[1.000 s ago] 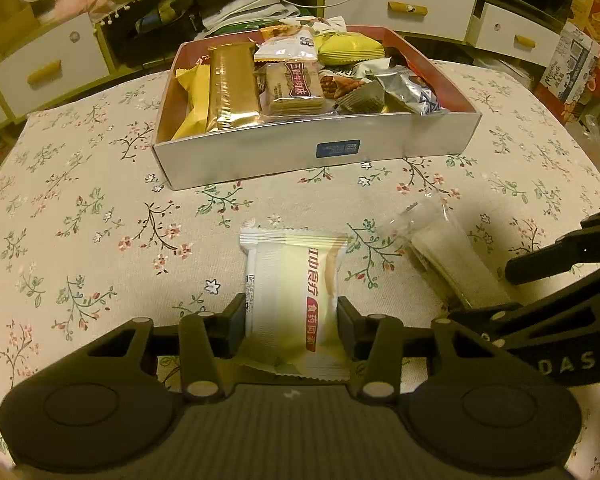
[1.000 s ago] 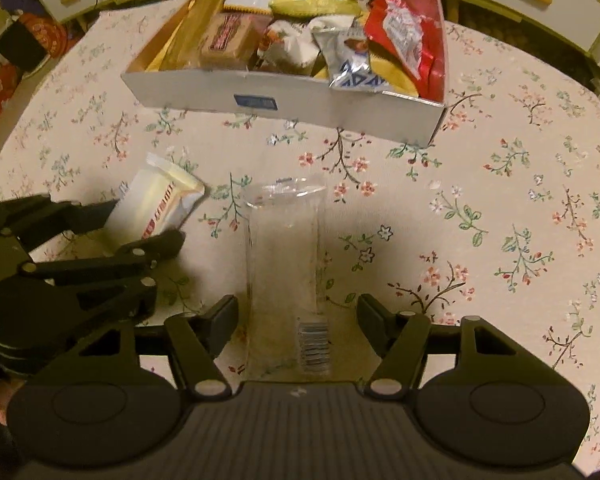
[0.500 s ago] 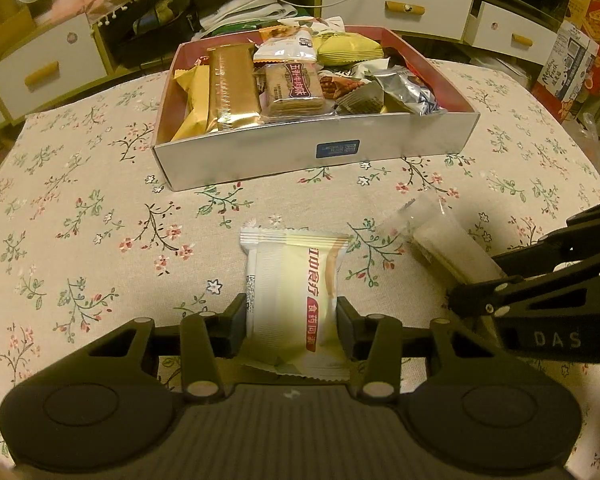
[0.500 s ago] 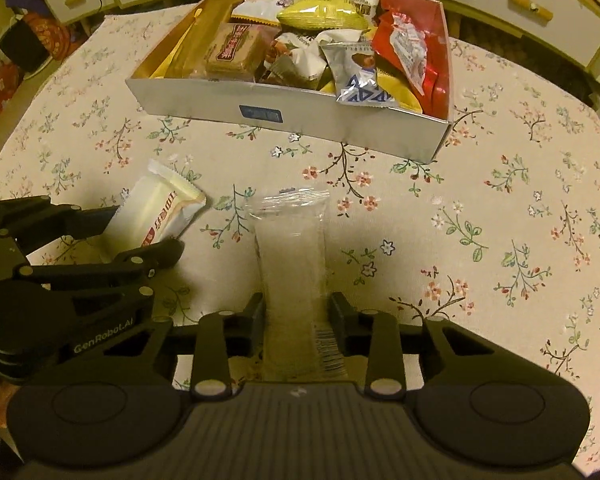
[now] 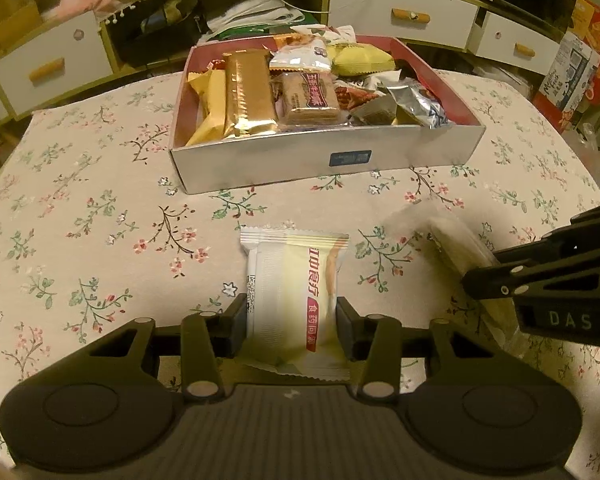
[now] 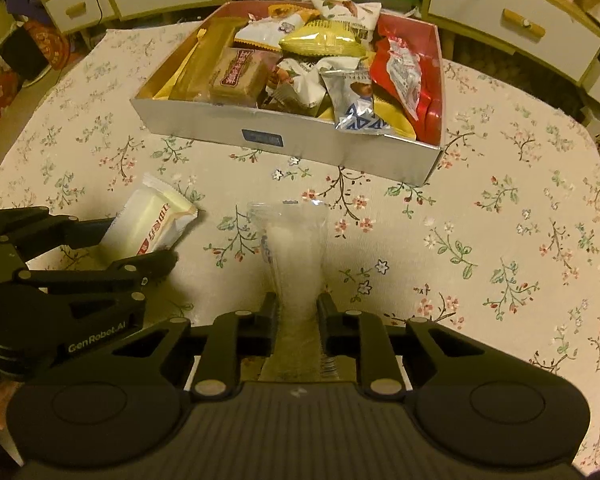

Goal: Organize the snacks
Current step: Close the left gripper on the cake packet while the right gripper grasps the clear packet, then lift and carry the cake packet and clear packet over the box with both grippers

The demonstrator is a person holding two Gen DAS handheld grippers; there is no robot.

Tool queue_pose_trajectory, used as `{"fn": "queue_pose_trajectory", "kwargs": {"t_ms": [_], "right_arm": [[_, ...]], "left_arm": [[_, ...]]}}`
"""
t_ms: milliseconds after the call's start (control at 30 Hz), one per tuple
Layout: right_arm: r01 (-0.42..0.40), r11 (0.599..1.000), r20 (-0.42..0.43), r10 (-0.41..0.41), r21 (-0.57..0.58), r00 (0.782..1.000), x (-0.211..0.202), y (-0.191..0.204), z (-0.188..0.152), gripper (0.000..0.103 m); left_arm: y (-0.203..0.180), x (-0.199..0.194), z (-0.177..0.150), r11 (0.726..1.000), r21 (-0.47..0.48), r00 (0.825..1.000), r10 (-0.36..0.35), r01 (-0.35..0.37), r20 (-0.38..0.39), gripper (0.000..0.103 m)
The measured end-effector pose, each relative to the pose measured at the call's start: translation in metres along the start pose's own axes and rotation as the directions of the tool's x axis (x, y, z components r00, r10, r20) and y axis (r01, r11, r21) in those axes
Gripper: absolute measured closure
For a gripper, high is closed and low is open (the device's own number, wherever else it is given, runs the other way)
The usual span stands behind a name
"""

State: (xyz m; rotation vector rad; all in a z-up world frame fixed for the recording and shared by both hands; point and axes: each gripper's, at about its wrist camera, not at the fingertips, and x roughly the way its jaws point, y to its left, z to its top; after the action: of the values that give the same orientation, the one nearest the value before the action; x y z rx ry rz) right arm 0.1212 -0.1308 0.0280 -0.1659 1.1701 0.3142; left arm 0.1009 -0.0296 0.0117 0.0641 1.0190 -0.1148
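On the near side of the shallow silver cardboard box of snacks (image 6: 288,136), both packets lie lengthwise toward it on the floral desk (image 6: 500,220): the left claw (image 5: 291,318) clamps the white wafer packet (image 5: 296,292), the right claw (image 6: 298,312) is closing on the clear plastic packet (image 6: 294,256).

both wrist views (close, downward) share the box (image 5: 324,160).

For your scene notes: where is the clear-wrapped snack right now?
Right wrist view, bottom centre: the clear-wrapped snack lies on the tablecloth between the closing right gripper fingers.
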Motion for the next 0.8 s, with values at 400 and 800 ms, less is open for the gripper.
{"fn": "queue_pose_trajectory", "kwargs": {"t_ms": [400,800], "right_arm": [[0.005,1.000,0.034,-0.006,0.010,0.999,-0.011,-0.002,0.001,0.087],[-0.009,1.000,0.079,0.007,0.029,0.997,-0.023,-0.007,0.004,0.087]], "left_arm": [[0.004,-0.010,0.004,0.999,-0.028,0.999,-0.028,0.029,0.019,0.053],[0.015,-0.020,0.012,0.996,-0.071,0.998,-0.051,0.054,0.046,0.053]]}}
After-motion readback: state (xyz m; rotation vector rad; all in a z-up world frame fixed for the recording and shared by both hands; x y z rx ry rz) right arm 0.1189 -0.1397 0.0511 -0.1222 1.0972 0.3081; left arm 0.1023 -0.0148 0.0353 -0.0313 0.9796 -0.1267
